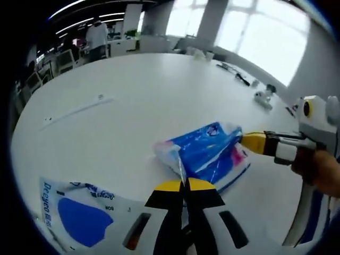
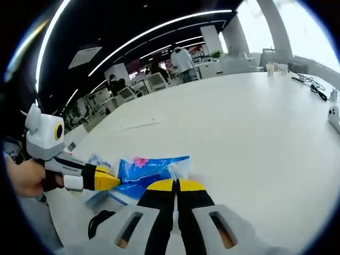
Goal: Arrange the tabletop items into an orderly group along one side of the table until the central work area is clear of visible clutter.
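Note:
A blue tissue pack [image 1: 207,151] with pink print lies on the white table [image 1: 138,90], pinched at both ends. In the left gripper view, my left gripper [image 1: 184,185] is shut on the crinkled near edge of its wrapper. My right gripper [image 1: 254,142] comes in from the right, held by a hand, and is shut on the far end. In the right gripper view, the right gripper [image 2: 175,185] grips the blue tissue pack [image 2: 149,170] and the left gripper [image 2: 106,181] bites its other end. A second white and blue pack [image 1: 79,215] lies by the left jaws.
A thin white strip [image 1: 79,110] lies on the table to the left. Cables [image 1: 236,74] and a small white device [image 1: 263,96] sit near the far right edge. Beyond the table are chairs [image 1: 64,61] and a standing person [image 1: 97,37]. Bright windows line the back.

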Demonstrator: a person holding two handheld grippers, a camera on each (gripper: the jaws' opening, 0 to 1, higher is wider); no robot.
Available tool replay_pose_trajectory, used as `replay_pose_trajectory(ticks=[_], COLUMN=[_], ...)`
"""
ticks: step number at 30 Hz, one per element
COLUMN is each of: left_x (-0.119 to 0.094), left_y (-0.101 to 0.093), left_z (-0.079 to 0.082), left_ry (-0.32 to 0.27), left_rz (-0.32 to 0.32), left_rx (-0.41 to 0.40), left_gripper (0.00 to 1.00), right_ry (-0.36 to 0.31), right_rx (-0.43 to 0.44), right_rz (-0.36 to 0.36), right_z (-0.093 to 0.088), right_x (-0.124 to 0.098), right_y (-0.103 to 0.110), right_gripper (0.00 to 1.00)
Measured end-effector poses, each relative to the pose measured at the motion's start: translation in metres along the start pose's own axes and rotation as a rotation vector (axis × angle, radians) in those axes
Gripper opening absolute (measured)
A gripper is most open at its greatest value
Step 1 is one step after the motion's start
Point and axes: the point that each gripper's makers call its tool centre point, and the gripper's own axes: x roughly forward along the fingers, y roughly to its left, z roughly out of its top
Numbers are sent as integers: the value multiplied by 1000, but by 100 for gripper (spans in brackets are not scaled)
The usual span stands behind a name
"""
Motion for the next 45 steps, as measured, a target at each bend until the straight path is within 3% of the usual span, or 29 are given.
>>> replay_pose_trajectory(ticks=[5, 11, 14, 24, 36, 39, 45], left_x=[1, 2, 4, 8, 12, 12, 13], left_y=[7, 10, 12, 12, 15, 17, 16], left_z=[-4, -9, -16, -22, -39, -41, -40], left_ry=[-14, -33, -40, -40, -21, -31, -28], left_rz=[29, 41, 42, 47, 65, 61, 67], left_rx=[-52, -39, -115, -90, -161, -216, -176], left_gripper=[0, 0, 0, 0, 0, 0, 0], right_ry=[17, 27, 38, 60, 81, 84, 90], right_rx=[7, 13, 11, 5, -21, -19, -13], right_rz=[12, 20, 27, 32, 51, 50, 45], right_z=[-7, -17, -21, -29, -38, -40, -42], right_x=[7, 9, 12, 16, 18, 17, 16], right_y=[-3, -2, -3, -3, 2, 3, 3], right_gripper=[0, 0, 0, 0, 0, 0, 0])
